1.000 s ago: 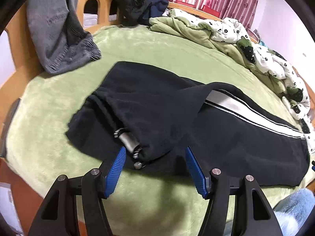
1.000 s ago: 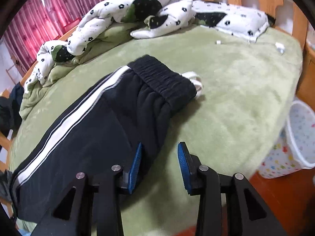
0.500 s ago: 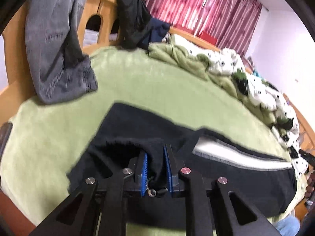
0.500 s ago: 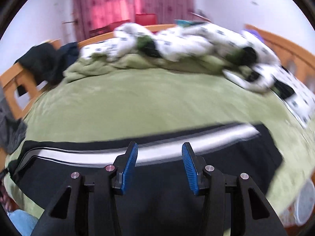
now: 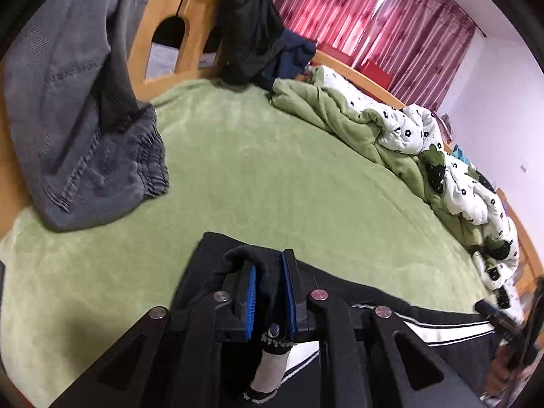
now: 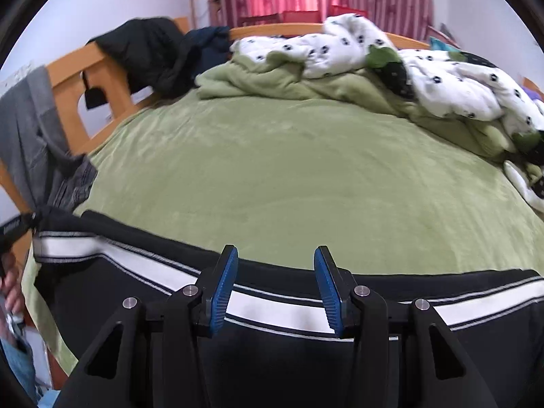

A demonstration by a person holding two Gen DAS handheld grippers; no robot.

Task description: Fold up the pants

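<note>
Black pants [image 6: 136,292] with a white side stripe [image 6: 272,309] lie across the near edge of the green bed. My left gripper [image 5: 268,265] pinches a raised fold of the black fabric at one end, its pads pressing the cloth while the jaws ease slightly open. A drawstring [image 5: 272,367] with a white tip hangs below its fingers. My right gripper [image 6: 275,255] hovers open over the striped middle of the pants, with nothing between its pads. In the right wrist view, the pants' left corner [image 6: 57,227] is lifted.
The green sheet [image 5: 272,170] stretches beyond the pants. Grey trousers [image 5: 85,119] and dark jackets [image 5: 251,23] hang over the wooden bed frame [image 6: 68,68]. A crumpled green and white duvet [image 6: 408,61] lines the far side. A hand [image 6: 13,292] shows at the left edge.
My left gripper closed on the drawstring end of the pants and lifted it. My right gripper swung away from the pants' ribbed end to their striped middle, its jaws slightly wider.
</note>
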